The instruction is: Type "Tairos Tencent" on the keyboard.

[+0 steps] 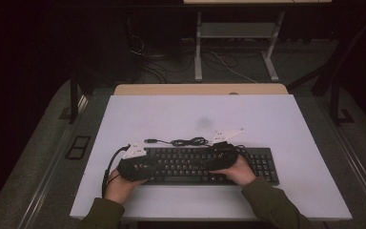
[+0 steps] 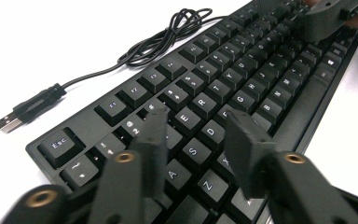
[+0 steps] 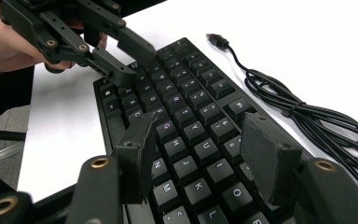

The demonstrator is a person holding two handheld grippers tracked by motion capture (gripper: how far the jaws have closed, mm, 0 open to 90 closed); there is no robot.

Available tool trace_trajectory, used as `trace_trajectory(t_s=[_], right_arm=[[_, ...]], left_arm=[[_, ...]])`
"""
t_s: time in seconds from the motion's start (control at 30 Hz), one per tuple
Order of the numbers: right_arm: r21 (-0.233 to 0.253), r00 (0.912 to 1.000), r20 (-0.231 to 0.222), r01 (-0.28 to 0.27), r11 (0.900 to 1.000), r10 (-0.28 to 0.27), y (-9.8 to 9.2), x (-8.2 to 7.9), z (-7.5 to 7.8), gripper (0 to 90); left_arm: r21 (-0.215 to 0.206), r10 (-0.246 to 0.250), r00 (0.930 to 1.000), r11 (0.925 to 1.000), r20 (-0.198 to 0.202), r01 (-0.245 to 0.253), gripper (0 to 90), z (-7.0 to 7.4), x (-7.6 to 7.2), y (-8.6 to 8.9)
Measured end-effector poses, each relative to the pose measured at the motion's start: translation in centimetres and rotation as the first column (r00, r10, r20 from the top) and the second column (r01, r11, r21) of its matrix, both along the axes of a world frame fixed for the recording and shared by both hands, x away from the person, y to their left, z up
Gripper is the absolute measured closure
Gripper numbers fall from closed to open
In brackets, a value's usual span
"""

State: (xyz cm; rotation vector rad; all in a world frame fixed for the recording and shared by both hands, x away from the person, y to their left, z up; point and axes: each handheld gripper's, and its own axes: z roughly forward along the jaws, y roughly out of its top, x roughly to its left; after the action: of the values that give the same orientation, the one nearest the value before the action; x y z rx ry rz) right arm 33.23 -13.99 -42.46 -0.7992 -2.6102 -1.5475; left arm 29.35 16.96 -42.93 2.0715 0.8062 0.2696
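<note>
While both claws hover over the black keyboard, which lies flat on the white tabletop near the person's edge, the work seems to be pressing or handling its keys. The left claw stands open above the A, S and D keys, holding nothing. The right claw is also open, empty, above the middle letter keys. To do this step well, I would lower one tip straight down on one key only, so neighbour keys are not touched. The coiled cable with its USB plug lies behind the keyboard; keep both claws away from it.
</note>
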Motion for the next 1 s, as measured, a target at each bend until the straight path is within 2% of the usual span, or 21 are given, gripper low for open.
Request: trace_trajectory(t_s=[0.27, 0.47, 1.0], right_arm=[[-0.003, 1.0000, -0.001, -0.001, 1.000, 0.001, 0.58, 0.32, -0.09, 43.0], [-0.001, 1.0000, 0.000, 0.006, 1.000, -0.006, 0.76, 0.53, -0.06, 41.0], [-0.009, 0.9996, 0.006, 0.026, 1.000, -0.026, 0.66, 0.51, -0.36, 35.2]], left_arm=[[0.031, 0.004, 1.0000, 0.9995, -0.001, -0.004, 81.3, -0.16, 0.12, 0.14], [0.062, -0.001, 1.0000, 0.9981, -0.005, 0.001, 88.2, -0.42, 0.28, 0.35], [0.069, -0.002, 0.9997, 0.9976, -0.025, 0.004, 89.0, -0.73, 0.38, 0.28]])
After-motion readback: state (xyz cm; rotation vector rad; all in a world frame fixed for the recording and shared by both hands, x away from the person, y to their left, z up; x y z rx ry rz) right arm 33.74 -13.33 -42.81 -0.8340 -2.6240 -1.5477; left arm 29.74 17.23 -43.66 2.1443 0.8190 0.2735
